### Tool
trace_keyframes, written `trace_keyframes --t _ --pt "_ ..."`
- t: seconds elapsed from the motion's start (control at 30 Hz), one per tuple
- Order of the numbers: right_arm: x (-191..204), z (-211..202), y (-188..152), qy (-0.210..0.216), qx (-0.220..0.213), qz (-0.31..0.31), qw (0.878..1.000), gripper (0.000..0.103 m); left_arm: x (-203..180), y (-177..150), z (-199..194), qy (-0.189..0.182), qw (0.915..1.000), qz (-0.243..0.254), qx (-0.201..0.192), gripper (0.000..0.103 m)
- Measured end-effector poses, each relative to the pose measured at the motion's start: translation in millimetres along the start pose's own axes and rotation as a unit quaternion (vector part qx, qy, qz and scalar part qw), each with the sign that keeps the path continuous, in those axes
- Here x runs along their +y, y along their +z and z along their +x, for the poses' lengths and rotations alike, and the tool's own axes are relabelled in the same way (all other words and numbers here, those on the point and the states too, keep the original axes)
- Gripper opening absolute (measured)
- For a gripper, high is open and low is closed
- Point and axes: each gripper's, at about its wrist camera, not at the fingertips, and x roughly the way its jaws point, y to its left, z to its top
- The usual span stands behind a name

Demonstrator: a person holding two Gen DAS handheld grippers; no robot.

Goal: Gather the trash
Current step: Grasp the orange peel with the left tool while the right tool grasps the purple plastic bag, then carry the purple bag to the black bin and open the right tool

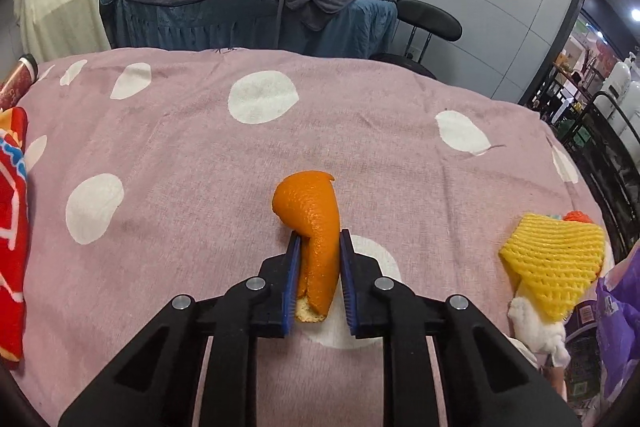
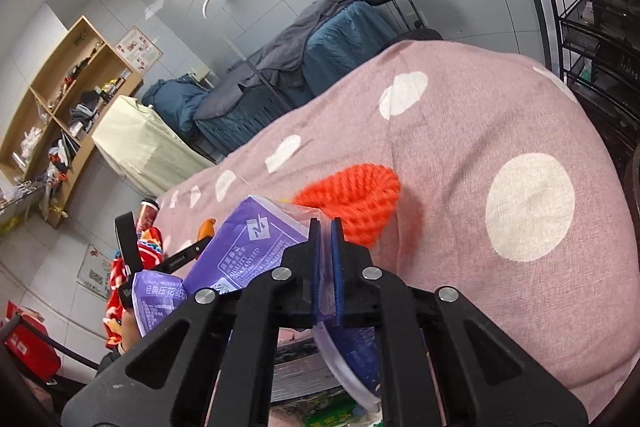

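We see bed (image 1: 200, 147), pink cover with white dots. Orange peel (image 1: 310, 219) lies mid-bed toward near edge. Yellow foam net (image 1: 552, 263) near right edge, orange net (image 2: 356, 199) just beside it. Red cloth (image 1: 12, 227) at left edge.

peel (image 1: 310, 227) on bedspread (image 1: 180, 155), foam net (image 1: 552, 263) to its right

Left gripper (image 1: 319, 247), lower centre of frame: matte black plastic linkage arms, triangular cut-outs, four round silver pivot screws in row, two flat blue ribbed pads (image 1: 347, 275) on inner faces.

Right gripper (image 2: 325, 239), lower centre of frame: same black angular arms, four silver screws, blue ribbed pads (image 2: 338, 267). Light scuff specks on lower left arm.
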Motion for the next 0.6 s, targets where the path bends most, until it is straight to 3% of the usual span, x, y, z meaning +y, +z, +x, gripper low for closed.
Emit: trace_keyframes --t 0.4,0.6 --pt "-4.2 -56.6 -18.8 0.011 -0.035 0.000 0.999 0.007 -33.8 -38.1 -85.2 -0.048 0.9956 0.021 -0.078 0.019" --pt "-12.0 -98.8 -36.2 0.006 -0.060 -0.004 0.998 0.007 -63.3 -64.9 -145.5 -0.078 0.9877 0.030 -0.132 0.019"
